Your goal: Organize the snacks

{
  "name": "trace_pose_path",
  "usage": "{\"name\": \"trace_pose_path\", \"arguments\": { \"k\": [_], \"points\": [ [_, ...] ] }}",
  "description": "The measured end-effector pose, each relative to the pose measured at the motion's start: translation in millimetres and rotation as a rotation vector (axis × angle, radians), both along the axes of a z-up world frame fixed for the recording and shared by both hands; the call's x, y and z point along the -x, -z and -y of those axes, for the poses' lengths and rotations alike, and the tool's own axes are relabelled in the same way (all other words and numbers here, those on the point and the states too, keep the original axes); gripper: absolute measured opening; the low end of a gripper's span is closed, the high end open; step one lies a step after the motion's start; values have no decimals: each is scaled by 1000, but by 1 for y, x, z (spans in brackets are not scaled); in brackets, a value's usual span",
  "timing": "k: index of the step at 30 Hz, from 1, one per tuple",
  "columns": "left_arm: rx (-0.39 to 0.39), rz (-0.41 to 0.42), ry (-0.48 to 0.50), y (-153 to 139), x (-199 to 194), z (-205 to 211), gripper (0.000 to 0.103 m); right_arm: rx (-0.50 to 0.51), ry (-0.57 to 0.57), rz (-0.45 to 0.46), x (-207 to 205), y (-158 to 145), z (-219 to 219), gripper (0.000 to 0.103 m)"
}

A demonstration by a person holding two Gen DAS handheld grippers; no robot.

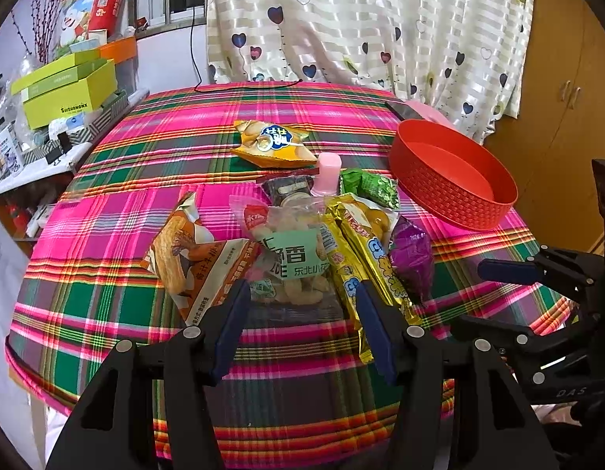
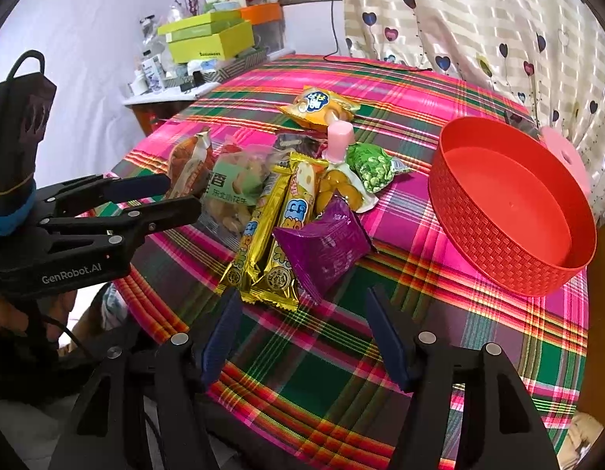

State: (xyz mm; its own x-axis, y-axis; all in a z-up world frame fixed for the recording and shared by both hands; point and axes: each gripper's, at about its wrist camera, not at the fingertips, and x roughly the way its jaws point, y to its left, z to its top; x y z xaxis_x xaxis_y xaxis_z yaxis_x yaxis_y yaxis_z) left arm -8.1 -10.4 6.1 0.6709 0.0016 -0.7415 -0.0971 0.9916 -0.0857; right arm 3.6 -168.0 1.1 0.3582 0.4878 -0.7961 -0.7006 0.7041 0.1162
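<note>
A pile of snacks lies on the plaid tablecloth (image 1: 106, 203): an orange-white packet (image 1: 192, 258), a clear peanut bag with a green label (image 1: 290, 254), two gold bars (image 1: 361, 258), a purple packet (image 1: 410, 254), a green pea packet (image 1: 371, 188), a pink bottle (image 1: 328, 172) and a yellow packet (image 1: 273, 145). An empty red basket (image 1: 455, 180) stands at the right. My left gripper (image 1: 302, 305) is open, just before the peanut bag. My right gripper (image 2: 302, 313) is open, just before the gold bars (image 2: 271, 235) and purple packet (image 2: 326, 246); the basket (image 2: 510, 199) lies to its right.
A side shelf with green boxes (image 1: 63, 90) and clutter stands left of the table. A heart-patterned curtain (image 1: 361, 31) hangs behind. A black cable (image 1: 243, 85) and a dark flat object (image 1: 402, 111) lie at the table's far edge. A wooden cabinet (image 1: 565, 90) stands at the right.
</note>
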Motion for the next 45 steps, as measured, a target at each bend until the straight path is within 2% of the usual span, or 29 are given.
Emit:
{"name": "trace_pose_path", "arguments": {
  "k": [28, 33, 45],
  "points": [
    [13, -13, -6, 4, -1, -3, 57, -27, 1, 43, -5, -8, 9, 66],
    [25, -13, 4, 3, -1, -4, 57, -33, -51, 125, 2, -12, 7, 66],
    [13, -16, -27, 2, 1, -13, 57, -8, -18, 97, -5, -7, 7, 66]
  ]
}}
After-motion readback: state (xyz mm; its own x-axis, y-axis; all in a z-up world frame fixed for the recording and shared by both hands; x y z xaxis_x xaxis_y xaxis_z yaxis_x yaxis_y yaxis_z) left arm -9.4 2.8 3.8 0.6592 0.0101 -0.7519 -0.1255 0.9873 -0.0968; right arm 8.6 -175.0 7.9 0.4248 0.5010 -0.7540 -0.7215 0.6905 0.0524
